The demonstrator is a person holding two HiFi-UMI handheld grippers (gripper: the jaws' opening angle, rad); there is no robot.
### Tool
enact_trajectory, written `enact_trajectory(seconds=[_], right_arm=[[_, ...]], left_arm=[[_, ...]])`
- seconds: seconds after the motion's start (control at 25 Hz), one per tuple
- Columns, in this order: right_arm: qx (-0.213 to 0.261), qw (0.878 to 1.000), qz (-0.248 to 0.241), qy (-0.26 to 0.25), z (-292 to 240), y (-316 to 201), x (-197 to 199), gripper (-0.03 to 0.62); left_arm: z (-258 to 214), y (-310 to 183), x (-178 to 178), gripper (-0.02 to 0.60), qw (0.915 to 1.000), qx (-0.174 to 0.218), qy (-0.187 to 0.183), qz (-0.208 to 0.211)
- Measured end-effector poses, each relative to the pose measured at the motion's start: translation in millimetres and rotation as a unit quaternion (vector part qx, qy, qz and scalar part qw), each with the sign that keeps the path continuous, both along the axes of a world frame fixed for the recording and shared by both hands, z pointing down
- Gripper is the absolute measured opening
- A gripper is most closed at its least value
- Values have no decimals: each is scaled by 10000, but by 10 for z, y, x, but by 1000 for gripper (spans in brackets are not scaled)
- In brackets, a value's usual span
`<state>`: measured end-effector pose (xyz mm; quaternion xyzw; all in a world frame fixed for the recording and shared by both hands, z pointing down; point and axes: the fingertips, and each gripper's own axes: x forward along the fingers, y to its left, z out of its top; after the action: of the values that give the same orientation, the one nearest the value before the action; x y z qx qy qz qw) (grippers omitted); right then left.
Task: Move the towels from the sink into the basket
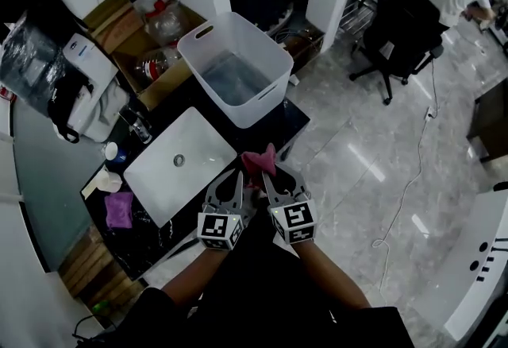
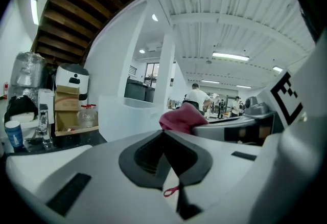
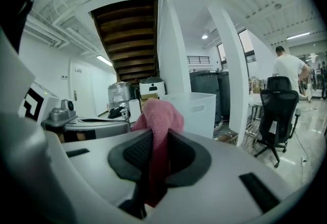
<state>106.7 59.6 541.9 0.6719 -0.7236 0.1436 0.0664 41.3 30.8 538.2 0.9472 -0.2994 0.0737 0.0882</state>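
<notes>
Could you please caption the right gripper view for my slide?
Right tongs clamp a pink terry towel, white plastic basket ahead.

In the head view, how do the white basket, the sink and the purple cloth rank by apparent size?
1. white basket and sink: look about equal, so not ranked.
2. purple cloth: clearly smallest.

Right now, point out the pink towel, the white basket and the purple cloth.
pink towel (image 1: 259, 161): head view, its bunched top.
white basket (image 1: 266, 104): head view, its near outer wall.
purple cloth (image 1: 119, 209): head view, its middle, on the dark counter.
</notes>
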Motion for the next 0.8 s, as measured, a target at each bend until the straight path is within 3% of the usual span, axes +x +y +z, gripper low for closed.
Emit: enact_trajectory(seconds=[0.24, 0.4, 0.8], right_arm=[[167, 9998, -50, -138, -311, -502, 433, 74], [328, 9990, -259, -133, -574, -879, 572, 72], [646, 9963, -489, -293, -1003, -1623, 670, 74]], left_arm=[[-258, -404, 405, 11, 9998, -22, 203, -70], [-467, -732, 579, 11, 9989, 390, 258, -66], [-820, -1506, 555, 11, 9953, 336, 625, -656]])
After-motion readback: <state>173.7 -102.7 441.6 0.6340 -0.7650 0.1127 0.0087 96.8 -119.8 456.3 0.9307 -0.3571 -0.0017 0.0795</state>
